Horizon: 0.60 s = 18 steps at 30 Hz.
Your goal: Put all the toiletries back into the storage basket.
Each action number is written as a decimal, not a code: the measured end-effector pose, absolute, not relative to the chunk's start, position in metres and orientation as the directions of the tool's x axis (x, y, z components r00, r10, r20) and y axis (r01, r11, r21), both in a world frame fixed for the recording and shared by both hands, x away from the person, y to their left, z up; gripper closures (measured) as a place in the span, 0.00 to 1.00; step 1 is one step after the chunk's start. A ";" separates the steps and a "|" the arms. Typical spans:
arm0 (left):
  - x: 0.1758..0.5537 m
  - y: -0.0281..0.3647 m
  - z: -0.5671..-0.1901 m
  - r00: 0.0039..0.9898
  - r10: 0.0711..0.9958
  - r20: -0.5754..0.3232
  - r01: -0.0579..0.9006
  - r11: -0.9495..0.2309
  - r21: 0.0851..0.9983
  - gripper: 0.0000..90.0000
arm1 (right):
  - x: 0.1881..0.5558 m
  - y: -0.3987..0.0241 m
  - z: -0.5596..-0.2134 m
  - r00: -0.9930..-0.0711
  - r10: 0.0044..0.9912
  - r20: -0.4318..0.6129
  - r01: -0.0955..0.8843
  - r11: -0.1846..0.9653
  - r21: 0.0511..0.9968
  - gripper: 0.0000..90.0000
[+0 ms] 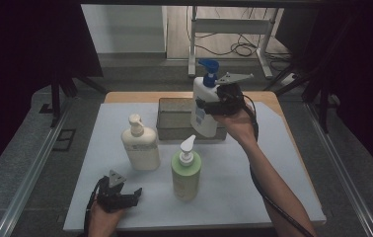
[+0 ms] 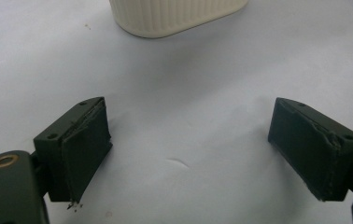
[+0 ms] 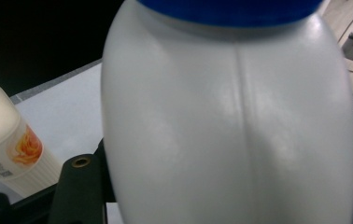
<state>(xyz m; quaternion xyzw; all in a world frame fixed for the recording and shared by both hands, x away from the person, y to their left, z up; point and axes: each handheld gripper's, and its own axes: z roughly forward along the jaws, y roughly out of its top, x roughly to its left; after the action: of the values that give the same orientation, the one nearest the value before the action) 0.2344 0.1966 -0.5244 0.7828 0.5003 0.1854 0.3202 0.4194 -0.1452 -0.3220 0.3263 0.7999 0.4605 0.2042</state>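
The right gripper (image 1: 213, 104) is clamped on a white pump bottle (image 1: 205, 107), its fingers pressed against the bottle's sides about halfway up. The bottle is held upright, lifted clear of the worktop (image 1: 253, 197), and in the high view it hangs in front of the grey metal tray (image 1: 174, 121) at the far side of the white sheet. It has a smooth, rounded white body with softly sloping shoulders, a bright blue collar and a blue pump head (image 1: 208, 68) whose spout points left. A pale label with small print shows on its lower front. From the right gripper view the body (image 3: 230, 135) is glossy plastic with a faint moulded seam running straight down the middle, and the blue collar (image 3: 230, 9) sits just above the shoulders.

Two other bottles stand on the sheet: a cream pump bottle (image 1: 140, 144) to the left, ribbed at its base and carrying an orange flower mark, and a pale green pump bottle (image 1: 186, 170) nearer the person, both well apart from the lifted one.

The left gripper (image 1: 122, 193) rests low at the near left of the sheet, its fingers (image 2: 81, 149) spread wide apart with only bare sheet between them, the cream bottle's base just beyond
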 end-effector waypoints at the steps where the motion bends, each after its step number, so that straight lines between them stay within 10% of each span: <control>1: 0.234 0.197 -0.524 0.431 0.902 -0.030 0.665 -0.294 0.687 0.14 | 0.420 -0.144 -0.322 -0.707 0.706 -0.027 0.330 0.364 0.871 0.43; 18: 0.235 0.197 -0.524 0.431 0.902 -0.031 0.665 -0.294 0.687 0.14 | 0.442 -0.111 -0.326 -0.706 0.708 -0.016 0.329 0.348 0.878 0.42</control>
<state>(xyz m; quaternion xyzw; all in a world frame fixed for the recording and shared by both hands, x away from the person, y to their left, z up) 0.2345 0.1966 -0.5243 0.7827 0.5004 0.1850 0.3207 0.4417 -0.1113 -0.3255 0.3260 0.7956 0.4688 0.2022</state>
